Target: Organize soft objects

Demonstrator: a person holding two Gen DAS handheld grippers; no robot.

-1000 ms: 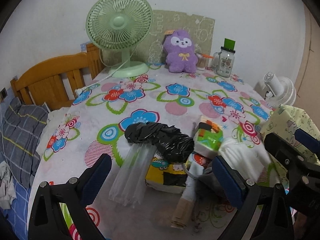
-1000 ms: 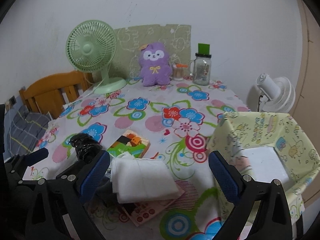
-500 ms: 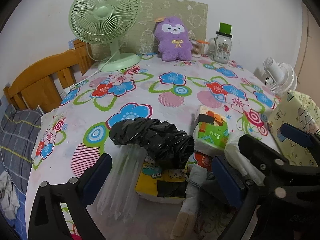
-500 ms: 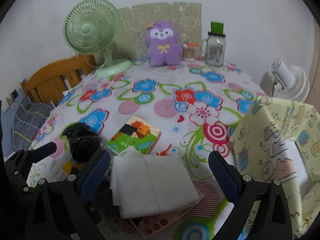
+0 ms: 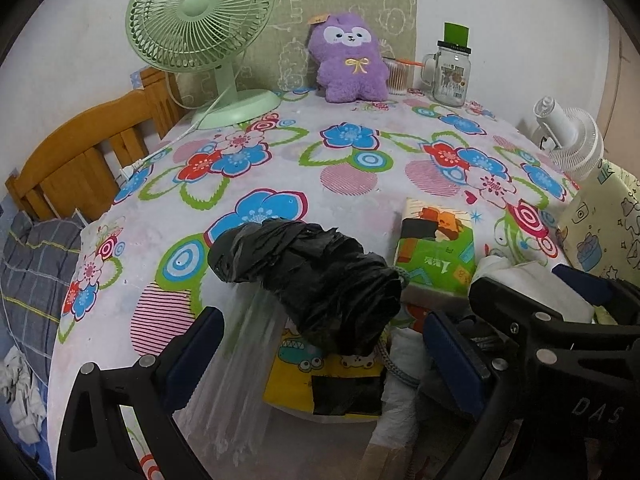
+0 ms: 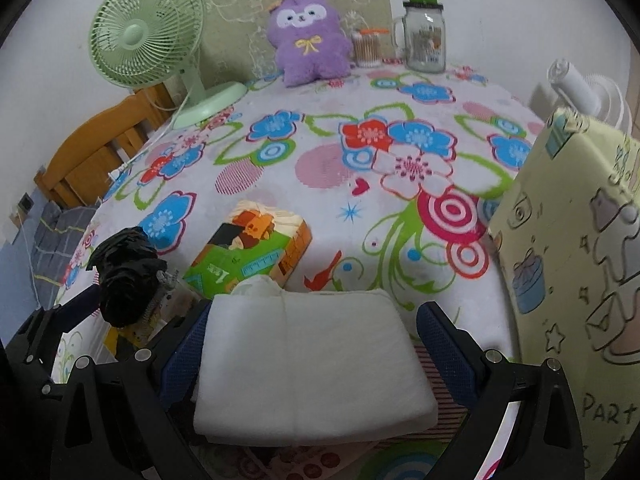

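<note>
A pile of soft things lies at the near edge of the flowered table. In the left wrist view a crumpled black plastic bag rests on a yellow cartoon tissue pack, beside a stack of clear plastic bags. My left gripper is open, low over these, gripping nothing. A green tissue pack lies just beyond. In the right wrist view a folded white cloth sits between the fingers of my open right gripper, which straddles it. A pale yellow fabric bin stands at the right.
A purple plush toy, a green desk fan with its cord, a glass jar and a cotton-swab tub line the far edge. A white fan stands beyond the right edge, a wooden bed frame left.
Both grippers have moved forward and lower toward the pile. The white cloth now lies between the right gripper's fingers; the black bag sits closer to the left gripper.
</note>
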